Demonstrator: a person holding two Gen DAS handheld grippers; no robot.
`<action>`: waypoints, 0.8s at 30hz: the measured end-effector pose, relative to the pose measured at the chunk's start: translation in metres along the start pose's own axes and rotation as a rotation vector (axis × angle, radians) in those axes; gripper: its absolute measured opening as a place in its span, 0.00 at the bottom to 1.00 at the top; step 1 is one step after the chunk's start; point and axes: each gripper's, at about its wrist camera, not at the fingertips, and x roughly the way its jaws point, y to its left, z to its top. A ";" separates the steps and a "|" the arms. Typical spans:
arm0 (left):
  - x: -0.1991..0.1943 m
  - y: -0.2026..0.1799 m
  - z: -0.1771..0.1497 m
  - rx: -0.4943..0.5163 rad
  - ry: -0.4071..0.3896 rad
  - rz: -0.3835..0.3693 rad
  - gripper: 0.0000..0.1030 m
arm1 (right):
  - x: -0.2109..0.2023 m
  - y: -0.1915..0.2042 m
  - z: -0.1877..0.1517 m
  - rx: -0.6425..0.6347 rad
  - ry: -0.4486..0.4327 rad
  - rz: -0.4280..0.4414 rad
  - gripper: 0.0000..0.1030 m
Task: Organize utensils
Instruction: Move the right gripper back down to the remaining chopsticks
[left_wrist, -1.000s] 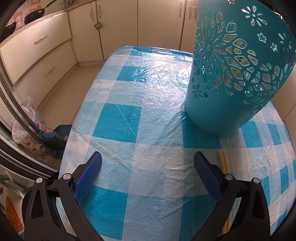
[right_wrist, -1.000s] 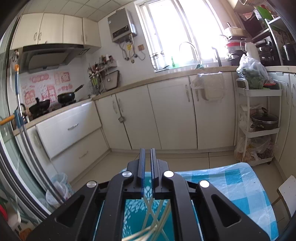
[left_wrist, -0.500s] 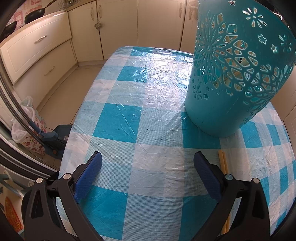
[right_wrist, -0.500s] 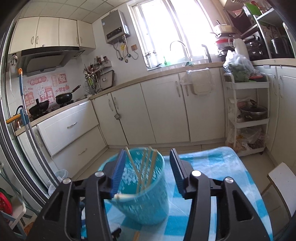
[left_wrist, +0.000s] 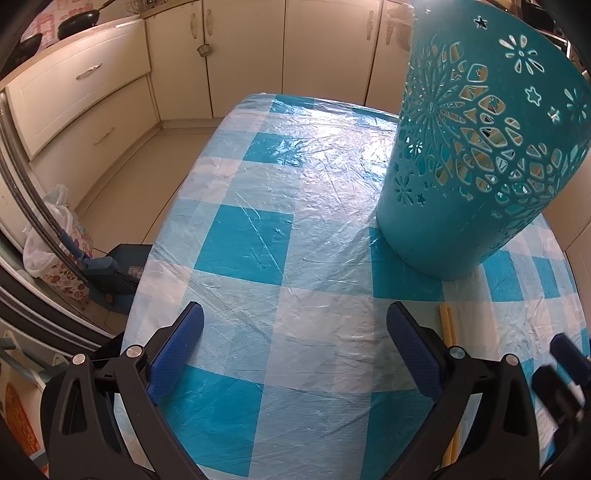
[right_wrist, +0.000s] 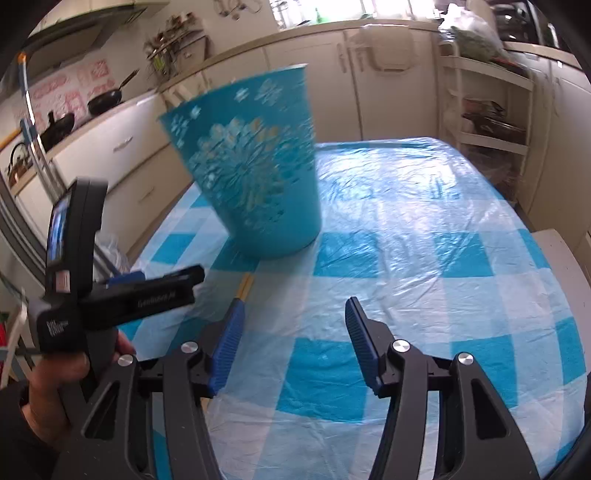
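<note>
A teal perforated holder (left_wrist: 476, 147) stands upright on the blue-and-white checked tablecloth; it also shows in the right wrist view (right_wrist: 255, 173), blurred. Pale sticks show through its holes. A pair of yellow chopsticks (left_wrist: 448, 332) lies on the cloth in front of the holder, partly hidden by my left gripper's right finger; its tip shows in the right wrist view (right_wrist: 244, 284). My left gripper (left_wrist: 293, 343) is open and empty, low over the cloth. My right gripper (right_wrist: 293, 345) is open and empty, just right of the chopsticks and short of the holder.
The table (right_wrist: 424, 258) edge drops off at left to the floor, where a plastic bag (left_wrist: 51, 236) and a blue box (left_wrist: 122, 266) sit. Cream cabinets (left_wrist: 207, 55) line the back. A shelf rack (right_wrist: 491, 110) stands at far right. The hand holding the left gripper (right_wrist: 74, 306) is close at left.
My right gripper opened above the holder, letting go of the chopsticks into it, then dropped down to table level in front of it. The left gripper stayed put.
</note>
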 end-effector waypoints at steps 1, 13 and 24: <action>0.000 0.001 0.000 -0.005 -0.002 0.000 0.92 | 0.002 0.005 -0.001 -0.015 0.006 0.000 0.54; -0.002 0.009 -0.002 -0.063 -0.017 -0.010 0.92 | 0.034 0.025 -0.010 -0.080 0.110 0.004 0.35; -0.002 0.009 -0.001 -0.065 -0.017 -0.012 0.92 | 0.038 0.030 -0.015 -0.127 0.121 -0.013 0.28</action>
